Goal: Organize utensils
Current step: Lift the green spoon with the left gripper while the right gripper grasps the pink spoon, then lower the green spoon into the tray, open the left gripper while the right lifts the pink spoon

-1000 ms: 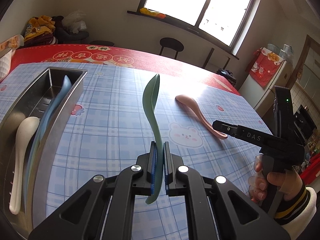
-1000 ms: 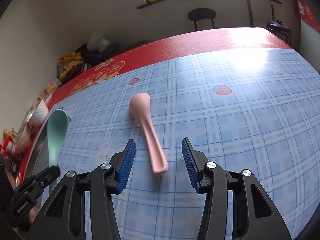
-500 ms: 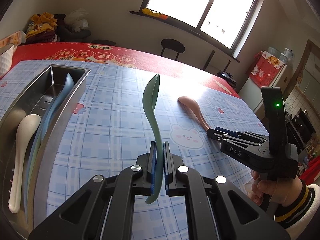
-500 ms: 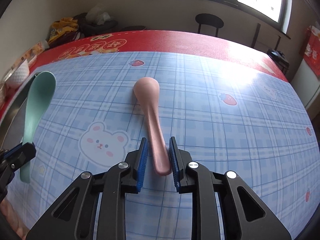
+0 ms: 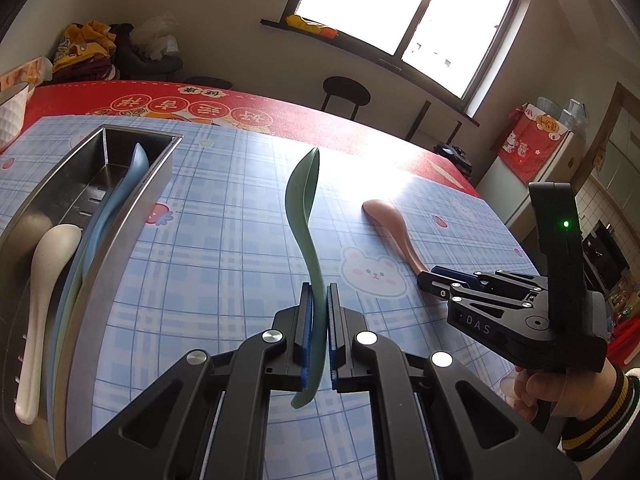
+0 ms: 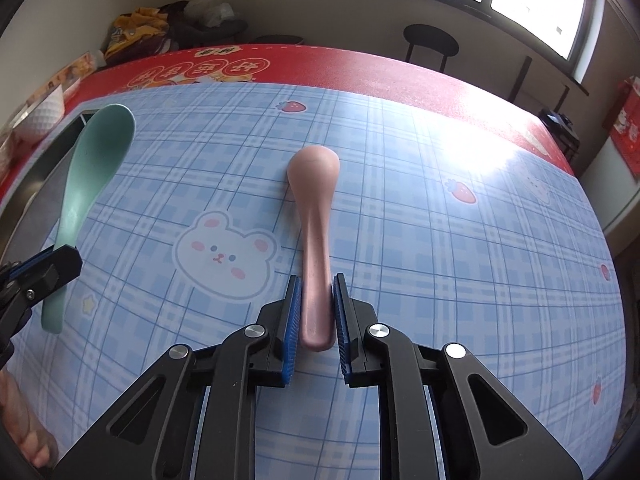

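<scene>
Items, L to R:

1. Tray, steel, lying far L on the cloth. Holding 1 white spoon and at least 1 blue spoon, both lengthwise along the tray.

2. L gripper, pinching the green spoon mid-handle w/ jaws narrow. Spoon is hanging clear of the cloth, bowl pointing away, turned on edge. Tray is sitting to its L, near, long axis roughly parallel to the spoon; so this one is looking ready for a sideways carry and drop-in.

3. Pink spoon, lying bowl-down on the cloth R of the bunny print, handle end toward the R gripper. Long axis is running straight along the fingers. Pads are sitting either side of the handle end, narrow, touching or nearly so; firm grip vs. just closing, can't tell. Spoon appears not yet lifted.

Key relation: pink spoon is lying well R of the tray, w/ the L gripper and green spoon between. R hand is the nearer one; its load will likely need to cross L past or after the green spoon.
</scene>
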`<state>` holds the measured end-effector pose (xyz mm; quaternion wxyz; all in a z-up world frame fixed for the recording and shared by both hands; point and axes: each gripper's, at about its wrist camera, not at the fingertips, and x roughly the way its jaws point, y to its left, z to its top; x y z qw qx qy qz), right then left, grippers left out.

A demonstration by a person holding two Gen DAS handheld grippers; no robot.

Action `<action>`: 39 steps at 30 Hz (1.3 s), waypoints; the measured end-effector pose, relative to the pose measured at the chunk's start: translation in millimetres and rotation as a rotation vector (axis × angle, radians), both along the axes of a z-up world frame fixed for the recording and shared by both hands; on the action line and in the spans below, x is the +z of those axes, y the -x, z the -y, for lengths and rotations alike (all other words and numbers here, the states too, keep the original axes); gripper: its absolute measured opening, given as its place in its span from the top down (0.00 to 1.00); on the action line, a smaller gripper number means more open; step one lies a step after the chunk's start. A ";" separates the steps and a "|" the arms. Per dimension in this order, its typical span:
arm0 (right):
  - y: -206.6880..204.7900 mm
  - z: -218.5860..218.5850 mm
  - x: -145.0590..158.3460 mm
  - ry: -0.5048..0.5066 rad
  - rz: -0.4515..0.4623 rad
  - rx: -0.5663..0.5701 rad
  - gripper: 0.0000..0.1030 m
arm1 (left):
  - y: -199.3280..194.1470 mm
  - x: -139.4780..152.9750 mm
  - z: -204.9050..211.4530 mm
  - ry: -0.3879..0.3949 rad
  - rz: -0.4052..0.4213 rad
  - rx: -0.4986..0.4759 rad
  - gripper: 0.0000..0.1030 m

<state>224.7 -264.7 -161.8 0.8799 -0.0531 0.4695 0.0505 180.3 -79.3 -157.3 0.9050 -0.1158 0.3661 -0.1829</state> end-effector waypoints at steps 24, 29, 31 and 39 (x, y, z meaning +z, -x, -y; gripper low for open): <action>-15.7 11.9 -3.3 -0.218 0.031 -0.079 0.86 | -1.3 1.0 1.0 0.001 0.001 -0.003 0.93; 1.8 13.1 6.7 -0.319 0.106 -0.097 0.86 | -3.7 -0.6 -2.6 0.013 -0.014 0.002 0.93; 11.7 14.5 11.5 -0.389 0.141 -0.104 0.86 | -4.0 -1.0 -4.3 0.019 -0.016 0.004 0.93; 46.2 2.9 10.2 -0.532 0.228 -0.128 0.86 | -2.0 -0.3 -5.9 0.022 -0.006 0.008 0.94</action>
